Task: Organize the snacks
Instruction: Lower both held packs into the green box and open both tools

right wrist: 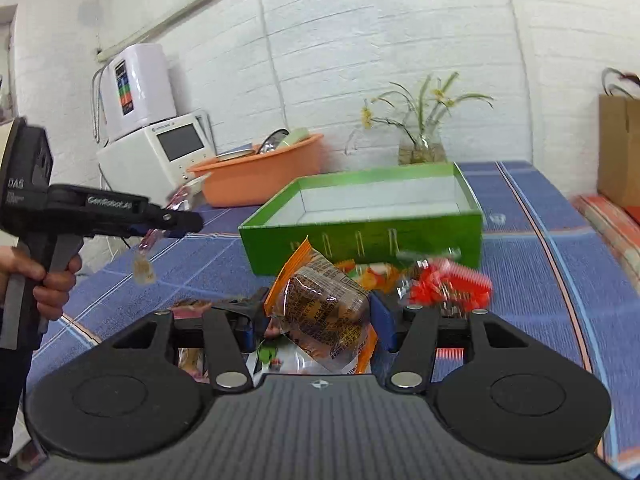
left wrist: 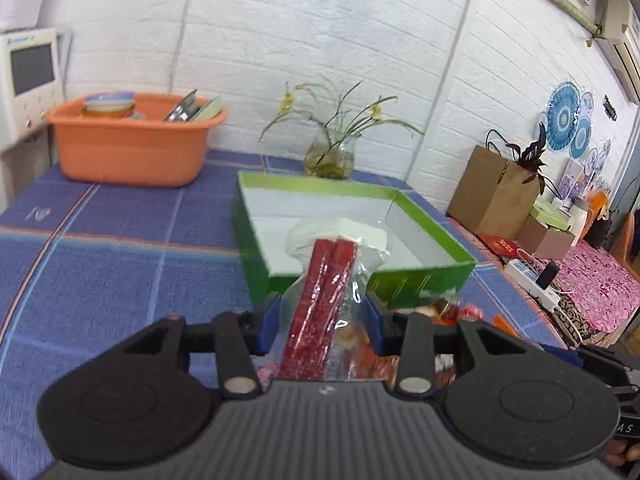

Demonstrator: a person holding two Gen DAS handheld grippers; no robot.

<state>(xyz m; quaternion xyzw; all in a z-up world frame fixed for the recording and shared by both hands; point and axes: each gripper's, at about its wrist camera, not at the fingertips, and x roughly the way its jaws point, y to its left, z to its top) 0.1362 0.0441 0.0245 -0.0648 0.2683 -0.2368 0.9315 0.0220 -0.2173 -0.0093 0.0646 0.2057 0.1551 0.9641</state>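
Left hand-held gripper (left wrist: 323,322) is clamped on a clear-wrapped pack of red sticks (left wrist: 320,304); its blue pads (left wrist: 269,326) press the wrapper from both sides. The pack is lifted off the surface, pointing toward the green box (left wrist: 432,276), with its far end over the box's near wall. From the right wrist view the same left hand-held gripper (right wrist: 188,222) is held in the air well left of the green box (right wrist: 360,236), a person's hand (right wrist: 52,280) on its handle, and the wrapper hangs from its tip.

Right hand-held gripper (right wrist: 318,314) holds an orange-edged snack packet (right wrist: 320,312) with brown print between its blue pads (right wrist: 382,320); the jaws stand fairly wide around the bulky packet. The packet is just in front of the green box's near wall and outside the box.

Loose snacks (right wrist: 444,284) in red and orange wrappers lie on the blue checked surface (right wrist: 540,280), beside the packet and close to the box's near wall; blurred.

The green box is open, white inside.

An orange basin (left wrist: 132,148) with dishes sits behind and left of the box. A glass vase with plants (left wrist: 330,156) is right behind the box. A brown paper bag (left wrist: 496,196) is to the right of the box, off the surface.
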